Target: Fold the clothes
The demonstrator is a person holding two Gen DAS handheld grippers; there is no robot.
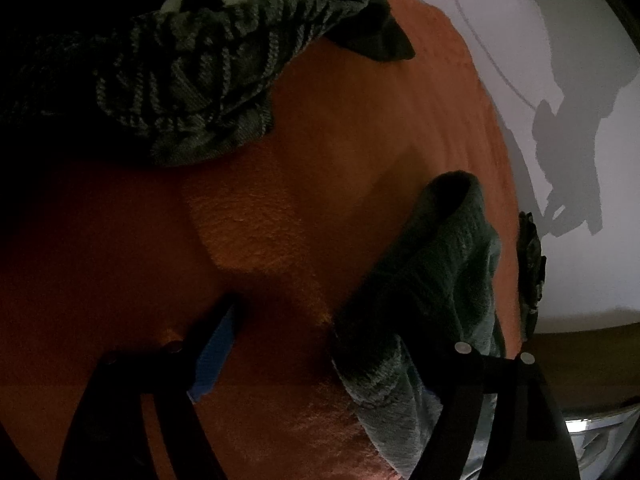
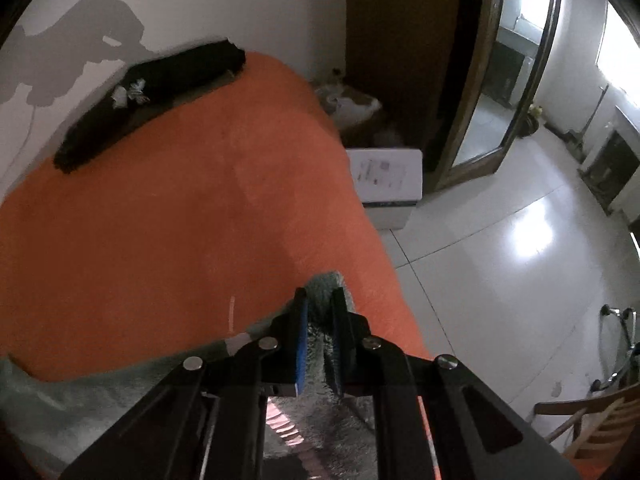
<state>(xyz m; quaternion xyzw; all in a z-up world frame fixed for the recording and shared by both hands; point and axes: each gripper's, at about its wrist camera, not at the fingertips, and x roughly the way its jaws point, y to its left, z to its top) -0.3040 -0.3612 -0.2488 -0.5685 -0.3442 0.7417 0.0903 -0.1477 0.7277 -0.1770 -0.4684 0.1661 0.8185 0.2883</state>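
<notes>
Orange bedding (image 1: 320,152) fills the left wrist view. Two pieces of grey-green knit show here. One is a ribbed sweater (image 1: 180,80) bunched at the far left. The other is a fuzzy sleeve (image 1: 432,264) draped over the right finger of the left gripper (image 1: 320,356). The claw's fingers stand wide apart, with the blue pad of the left finger bare; the right pad is hidden under the cloth, so the claw is open and the sleeve only hangs on it. One thin cable (image 1: 476,40) curves down the white wall (image 1: 500,20) at the far right. No writing can be read in this view.

Over in the right wrist view, the right gripper (image 2: 320,332) is closed on a fold of fuzzy grey-green cloth (image 2: 320,344), pinched between its two blue pads at the near right edge of the bed. More of the same cloth spreads to the near left. One long black garment (image 2: 160,96) lies at the far left against the wall, with small white marks on it. One white box (image 2: 386,180) stands on the tiled floor (image 2: 500,240) beside the bed; its label is too blurred to read. One wooden chair (image 2: 600,428) shows at the near right.
</notes>
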